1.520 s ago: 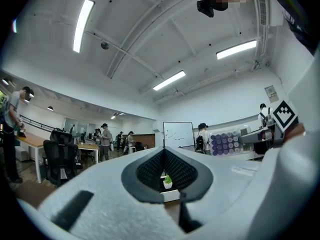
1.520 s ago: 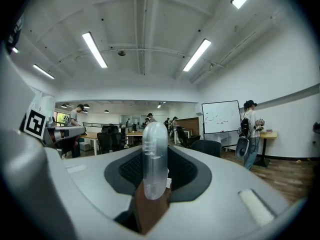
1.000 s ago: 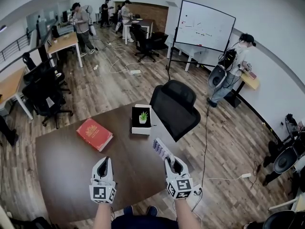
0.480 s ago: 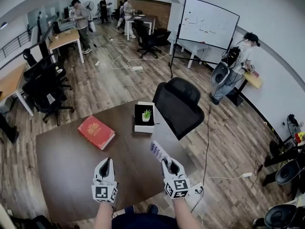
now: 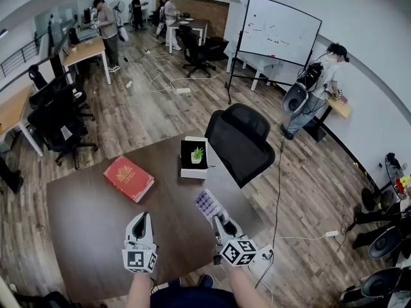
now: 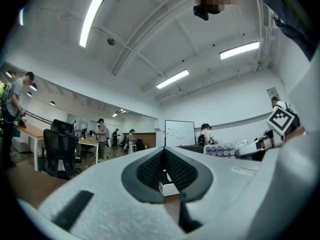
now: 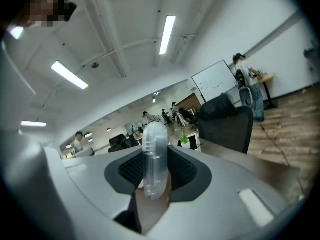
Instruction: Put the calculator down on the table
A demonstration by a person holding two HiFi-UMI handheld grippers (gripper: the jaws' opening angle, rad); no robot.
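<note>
The calculator (image 5: 208, 206), a pale slab with rows of lilac keys, sticks out forward from my right gripper (image 5: 221, 223), which is shut on its near end just above the brown table (image 5: 90, 217). In the right gripper view the calculator (image 7: 154, 159) shows edge-on, clear plastic, clamped between the dark pads (image 7: 182, 169). My left gripper (image 5: 140, 226) hovers over the table's near middle with its jaws shut and empty. From the left gripper view (image 6: 164, 171) the calculator (image 6: 220, 148) shows at the right.
A red book (image 5: 128, 179) lies on the table to the left. A white box with a small green plant (image 5: 193, 157) stands at the far edge, and a black office chair (image 5: 241, 143) stands behind it. The table's right edge is close to my right gripper.
My right gripper has rolled, so the calculator's keys now face up and left, and it has sunk toward the table. The left gripper has dropped a little.
</note>
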